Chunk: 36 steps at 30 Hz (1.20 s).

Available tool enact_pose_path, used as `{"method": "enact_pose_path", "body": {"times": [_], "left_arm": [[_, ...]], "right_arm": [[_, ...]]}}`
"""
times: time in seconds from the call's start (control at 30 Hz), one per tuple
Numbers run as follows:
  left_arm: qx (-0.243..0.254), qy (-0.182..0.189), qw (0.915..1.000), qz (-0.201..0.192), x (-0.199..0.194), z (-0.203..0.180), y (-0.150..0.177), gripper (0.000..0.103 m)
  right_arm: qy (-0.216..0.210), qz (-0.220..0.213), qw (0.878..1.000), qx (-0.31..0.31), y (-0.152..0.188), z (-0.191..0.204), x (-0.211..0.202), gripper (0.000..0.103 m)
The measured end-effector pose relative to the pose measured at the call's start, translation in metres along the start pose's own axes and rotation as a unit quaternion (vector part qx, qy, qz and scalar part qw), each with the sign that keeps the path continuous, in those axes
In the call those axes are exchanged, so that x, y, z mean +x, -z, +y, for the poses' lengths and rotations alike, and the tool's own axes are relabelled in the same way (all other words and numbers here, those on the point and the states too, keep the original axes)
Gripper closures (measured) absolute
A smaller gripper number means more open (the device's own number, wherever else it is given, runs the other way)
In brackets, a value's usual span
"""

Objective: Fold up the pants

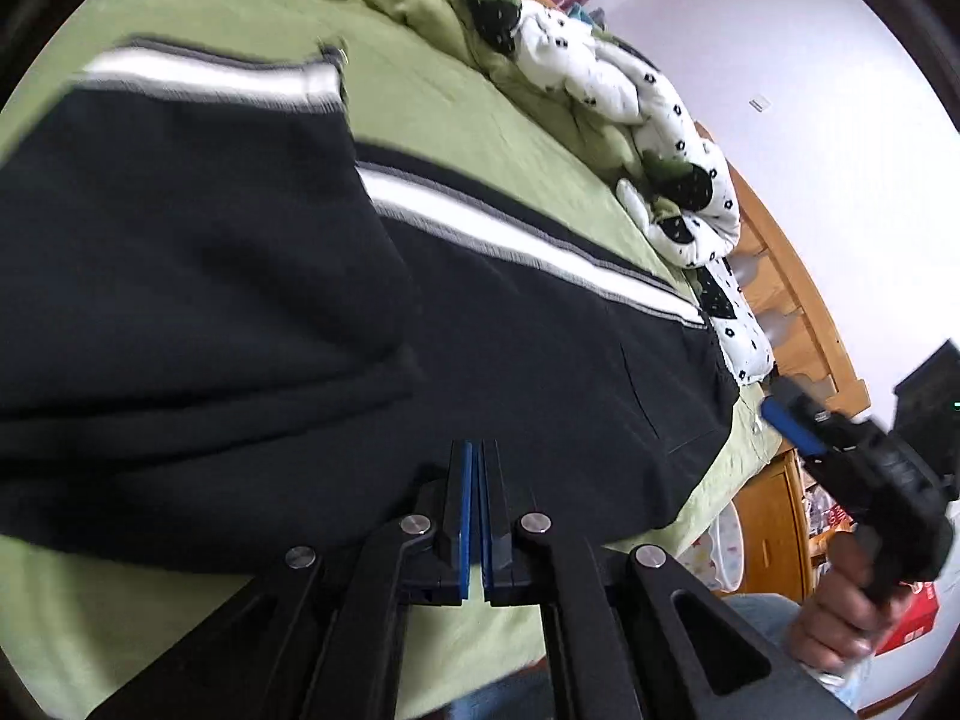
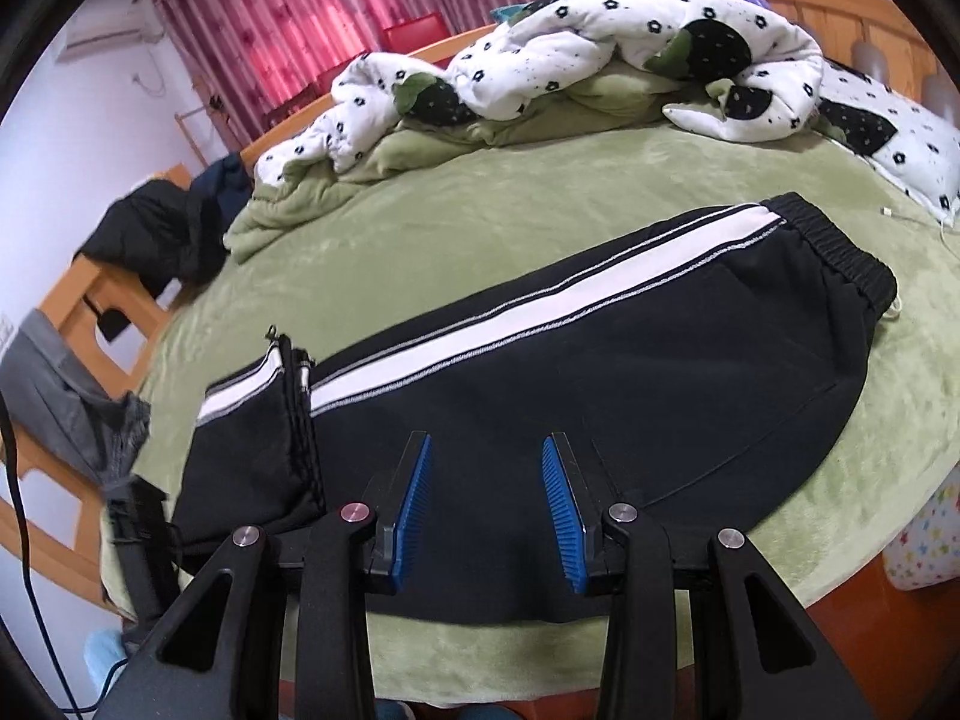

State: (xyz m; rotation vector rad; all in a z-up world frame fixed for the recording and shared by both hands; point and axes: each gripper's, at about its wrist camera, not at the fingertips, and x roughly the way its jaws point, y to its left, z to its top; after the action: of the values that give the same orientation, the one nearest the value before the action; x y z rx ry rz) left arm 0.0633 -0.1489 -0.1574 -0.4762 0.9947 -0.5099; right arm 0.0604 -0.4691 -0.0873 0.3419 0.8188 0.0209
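On top of the green bed [image 2: 480, 204] the black pants [image 2: 630, 372] lie flat, already doubled leg on leg, with the cuff end flipped back over itself at the left and the waistband [image 2: 840, 252] off to the far right. So my read is the lengthwise fold is done and we're partway into folding the legs up toward the waist.

Left gripper [image 1: 478, 450] has its jaws clenched tight, blue pads meeting, right at the near edge of the fabric. I honestly can't tell if any cloth is pinched in there or if it's just shut on nothing. Right gripper [image 2: 487, 450] hovers over the middle of the pants with jaws released, nothing between them.

For doing this step well: I'd grab both layers at the near edge, not just the top one, and carry the fold over evenly so the white side stripe [image 2: 480, 324] lines up with itself. Keep the far edge from dragging.

Fabric looks like soft matte knit, a bit thick and floppy, with a ribbed elastic waist. Bed cover is fuzzy fleece, so it'll probably grip the pants a little. Rumpled white quilt [image 2: 570, 48] sits well clear at the far side.
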Motion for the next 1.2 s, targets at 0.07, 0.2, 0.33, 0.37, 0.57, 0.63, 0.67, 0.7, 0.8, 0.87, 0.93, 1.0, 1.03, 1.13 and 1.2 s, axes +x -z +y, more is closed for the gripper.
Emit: {"method": "enact_pose_path", "body": {"times": [0.07,0.2,0.33,0.37,0.57,0.63,0.67,0.7,0.8,0.87,0.93,1.0,1.03,1.13,1.2], "left_arm": [[0.022,-0.033,0.999,-0.019,-0.019,-0.001,-0.009,0.098],[0.059,-0.133,0.9879,-0.054,-0.071,0.009,-0.035,0.061],[0.103,-0.24,0.9585,-0.113,-0.121,0.028,-0.062,0.045],[0.111,-0.261,0.9509,-0.123,-0.129,0.035,-0.066,0.038],[0.054,-0.289,0.9437,-0.153,-0.159,0.101,-0.068,0.036],[0.011,-0.271,0.9518,-0.143,-0.159,0.126,-0.065,0.036],[-0.004,-0.263,0.9548,-0.139,-0.156,0.133,-0.065,0.036],[-0.018,-0.252,0.9577,-0.137,-0.158,0.141,-0.066,0.036],[-0.034,-0.236,0.959,-0.153,-0.162,0.149,-0.067,0.036],[-0.04,-0.237,0.9576,-0.159,-0.161,0.151,-0.066,0.036],[-0.037,-0.235,0.9594,-0.151,-0.156,0.149,-0.066,0.036],[-0.029,-0.229,0.9639,-0.132,-0.151,0.147,-0.059,0.036],[-0.023,-0.214,0.9701,-0.112,-0.147,0.146,-0.053,0.036],[-0.004,-0.171,0.983,-0.067,-0.132,0.131,-0.026,0.036],[0.013,-0.17,0.9844,-0.045,-0.122,0.12,-0.008,0.036]], "right_arm": [[0.004,0.006,1.0,-0.02,0.003,0.008,0.004,0.062],[0.02,0.039,0.996,-0.082,0.01,0.039,0.026,0.059],[-0.02,0.088,0.992,-0.092,0.017,0.074,0.055,0.058],[-0.033,0.094,0.991,-0.085,0.019,0.081,0.061,0.057],[-0.059,0.12,0.989,-0.069,0.03,0.125,0.116,0.055],[-0.064,0.139,0.986,-0.062,0.036,0.135,0.142,0.056],[-0.065,0.148,0.985,-0.056,0.037,0.138,0.152,0.055],[-0.066,0.158,0.984,-0.05,0.04,0.141,0.165,0.055],[-0.059,0.161,0.985,-0.035,0.05,0.146,0.189,0.052],[-0.054,0.145,0.987,-0.042,0.053,0.153,0.19,0.052],[-0.05,0.14,0.987,-0.061,0.055,0.166,0.192,0.068],[-0.042,0.134,0.987,-0.079,0.056,0.173,0.192,0.073],[-0.044,0.131,0.987,-0.083,0.056,0.174,0.192,0.074],[-0.065,0.13,0.987,-0.063,0.054,0.166,0.189,0.077],[-0.081,0.133,0.987,-0.048,0.051,0.158,0.186,0.078]]}}
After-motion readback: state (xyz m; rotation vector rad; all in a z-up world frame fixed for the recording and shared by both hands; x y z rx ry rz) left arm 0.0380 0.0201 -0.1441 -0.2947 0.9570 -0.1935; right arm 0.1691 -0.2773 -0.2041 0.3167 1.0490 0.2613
